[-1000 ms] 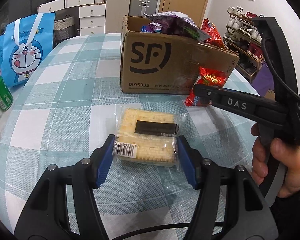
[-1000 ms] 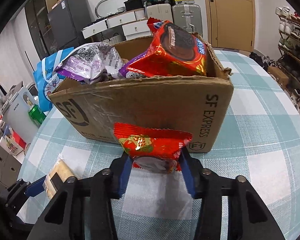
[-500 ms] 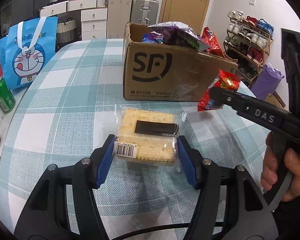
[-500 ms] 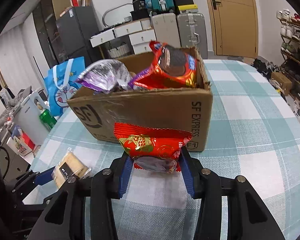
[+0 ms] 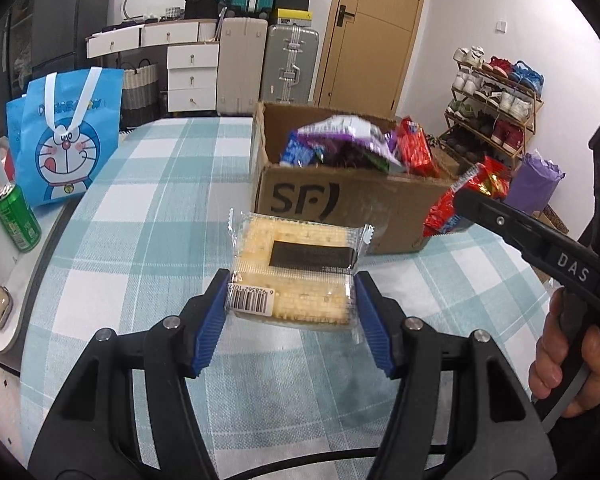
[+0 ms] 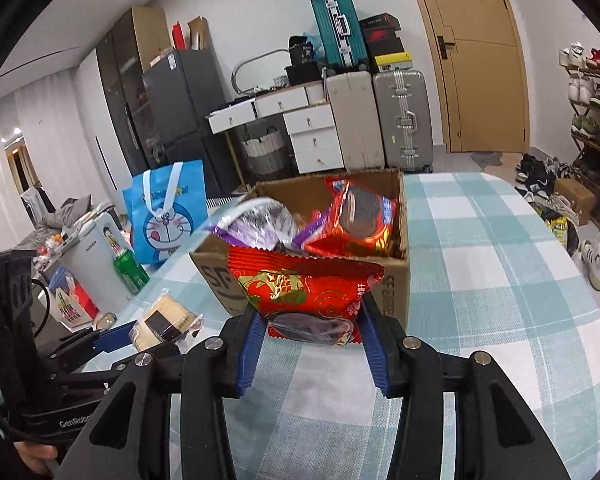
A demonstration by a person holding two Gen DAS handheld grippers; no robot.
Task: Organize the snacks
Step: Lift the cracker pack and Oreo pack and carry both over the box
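My left gripper (image 5: 291, 312) is clamped on the cracker pack (image 5: 296, 268), pads on both side edges, pack clear of the table (image 5: 140, 240) and just short of the box (image 5: 340, 204). My right gripper (image 6: 310, 332) is clenched on the red snack bag (image 6: 304, 284), held up in front of the box's near wall. The box is already heaped w/ purple and red packs, so room is tight. Recommend: bring one item over the rim at a time, right first, aim for a gap btwn packs, keep the cracker pack level, release low, avoid the 2 grippers crossing.
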